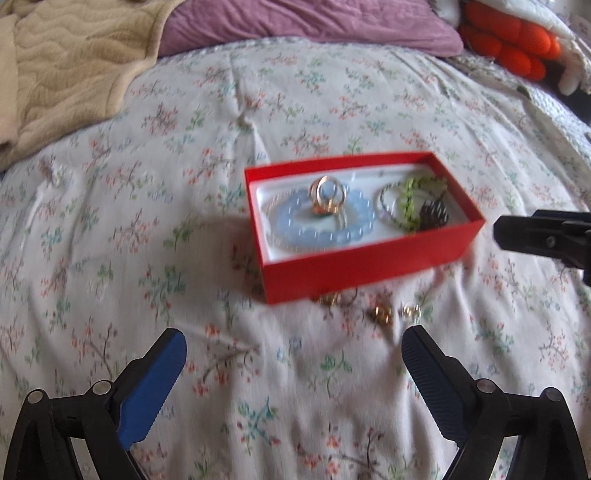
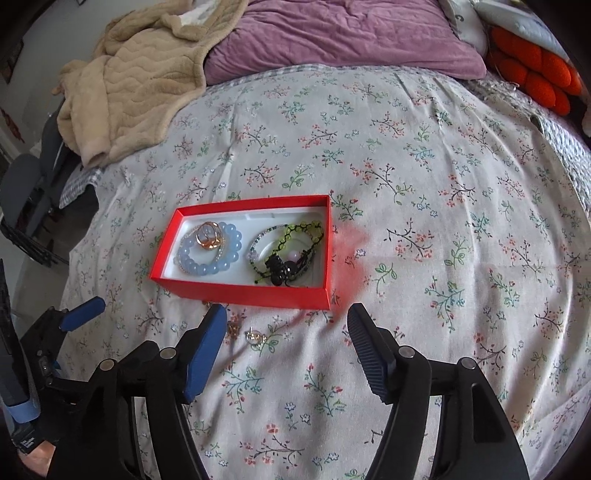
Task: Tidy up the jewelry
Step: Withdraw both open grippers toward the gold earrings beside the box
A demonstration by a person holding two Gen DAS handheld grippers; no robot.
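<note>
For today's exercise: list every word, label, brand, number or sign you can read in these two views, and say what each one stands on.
None can be read for certain.
White cushion, top right: one dark mark, perhaps a letter, too cut off to read.
Red box: plain, no print.
Sheet: flower pattern only.

Both wrist views look steeply down and forward over a bed with a floral white sheet (image 1: 295,110), each from near its own tongs at the lower frame edge. They share the open red cardboard box (image 1: 373,264) (image 2: 243,290): mid-frame right in the left view, left of centre in the right view.
</note>
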